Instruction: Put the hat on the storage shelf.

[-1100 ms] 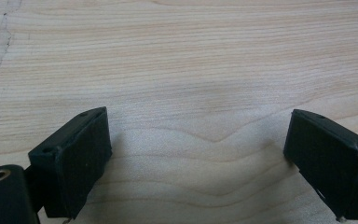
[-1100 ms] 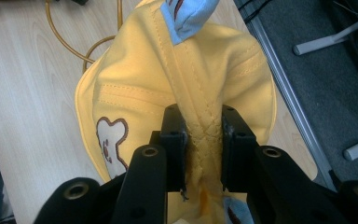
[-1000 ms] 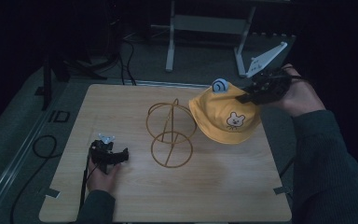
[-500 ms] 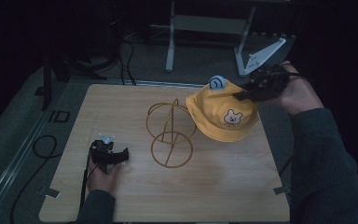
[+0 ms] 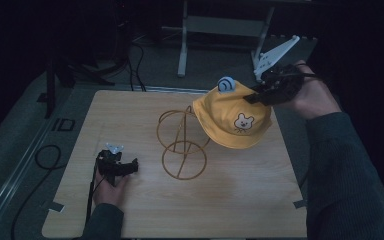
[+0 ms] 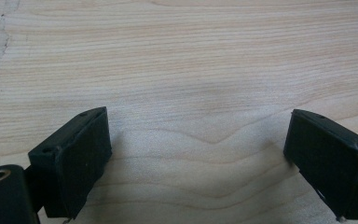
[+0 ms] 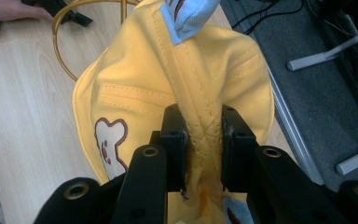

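Observation:
A yellow child's hat [image 5: 230, 120] with a bear face and a blue ear hangs in the air over the table's far right part, tilted, its left edge close to the top of a gold wire stand [image 5: 182, 145]. My right gripper [image 5: 260, 94] is shut on the hat's fabric; in the right gripper view the jaws pinch a stitched fold of the hat [image 7: 168, 93] at my right gripper [image 7: 204, 140]. My left gripper [image 5: 122, 165] rests on the table near the front left, open, with bare wood between its jaws [image 6: 198, 154].
The wooden table [image 5: 130, 110] has free room around the stand. Beyond its far edge are dark floor, cables [image 5: 140, 55] and a metal frame leg [image 5: 182, 45]. A hand [image 7: 9, 9] shows beside the stand in the right gripper view.
The hat, held by my right gripper, has risen and shifted left toward the top of the wire stand. My left gripper has stayed put.

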{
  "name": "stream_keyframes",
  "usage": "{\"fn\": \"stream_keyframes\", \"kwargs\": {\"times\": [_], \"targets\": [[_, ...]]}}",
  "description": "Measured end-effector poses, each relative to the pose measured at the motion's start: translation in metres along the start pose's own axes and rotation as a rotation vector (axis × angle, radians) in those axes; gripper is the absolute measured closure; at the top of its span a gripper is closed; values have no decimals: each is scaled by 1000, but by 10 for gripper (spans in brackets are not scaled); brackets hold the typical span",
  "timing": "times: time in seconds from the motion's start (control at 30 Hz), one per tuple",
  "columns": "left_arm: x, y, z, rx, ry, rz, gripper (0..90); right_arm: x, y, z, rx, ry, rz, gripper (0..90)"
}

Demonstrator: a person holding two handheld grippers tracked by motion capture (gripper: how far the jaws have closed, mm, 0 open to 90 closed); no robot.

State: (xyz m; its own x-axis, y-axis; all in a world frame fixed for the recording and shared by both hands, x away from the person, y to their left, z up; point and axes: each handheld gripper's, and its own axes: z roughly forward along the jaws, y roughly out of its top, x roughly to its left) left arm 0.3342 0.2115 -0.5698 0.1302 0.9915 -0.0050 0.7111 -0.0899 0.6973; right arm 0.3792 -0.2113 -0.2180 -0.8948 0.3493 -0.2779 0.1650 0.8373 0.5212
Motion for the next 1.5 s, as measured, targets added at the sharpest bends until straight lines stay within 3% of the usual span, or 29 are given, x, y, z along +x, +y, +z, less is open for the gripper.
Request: {"fn": "stream_keyframes", "kwargs": {"times": [0.93,1.2,1.5], "targets": [[0,0,0,0,0,1,72,9,49,19,-14,-23,-58,743],[0,0,0,1,-1,0,72,15,69,27,1,-22,-92,743],[0,0,0,0,0,0,72,26,99,42,54,-21,-148,743]]}}
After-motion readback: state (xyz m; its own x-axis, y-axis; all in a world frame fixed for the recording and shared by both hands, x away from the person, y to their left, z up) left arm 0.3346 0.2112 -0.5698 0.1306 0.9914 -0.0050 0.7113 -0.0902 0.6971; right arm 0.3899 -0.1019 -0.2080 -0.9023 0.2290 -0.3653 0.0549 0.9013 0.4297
